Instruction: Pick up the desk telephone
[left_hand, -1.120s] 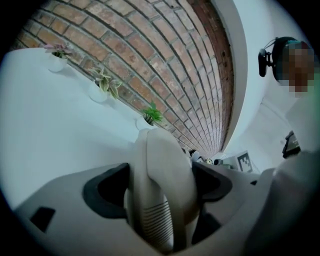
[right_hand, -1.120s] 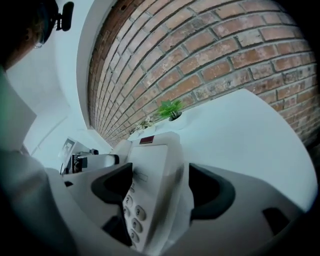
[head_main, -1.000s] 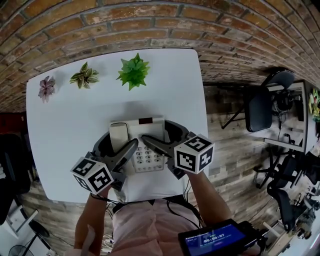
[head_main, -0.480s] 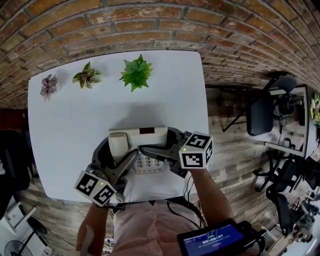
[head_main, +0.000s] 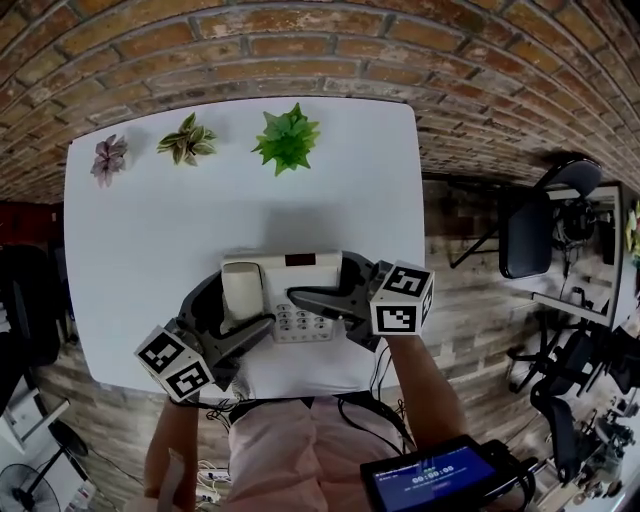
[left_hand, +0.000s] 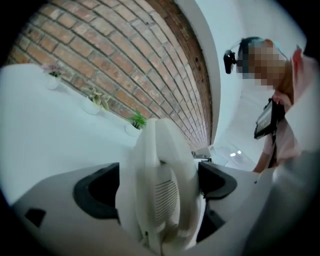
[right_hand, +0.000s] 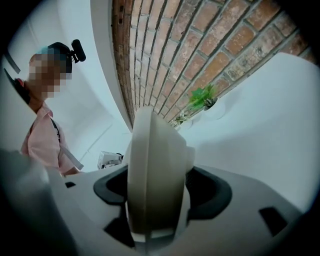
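A white plastic desk telephone (head_main: 290, 272), smooth-cased with a slotted handset grille, pale keypad and dark display strip, sits between both pairs of jaws over a matte white tabletop (head_main: 140, 250). The left gripper (left_hand: 159, 187), its jaws just opening wider, grips the handset end between curved black pads. The right gripper (right_hand: 159, 192), its jaws just closing, clamps the opposite edge.

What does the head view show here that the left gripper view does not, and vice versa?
Head view only: the keypad, the dark display, an office chair and a handheld screen. Left gripper view only: a slotted grille and the person's head-mounted camera. Both: the desk telephone, three plants, white table, brick wall.
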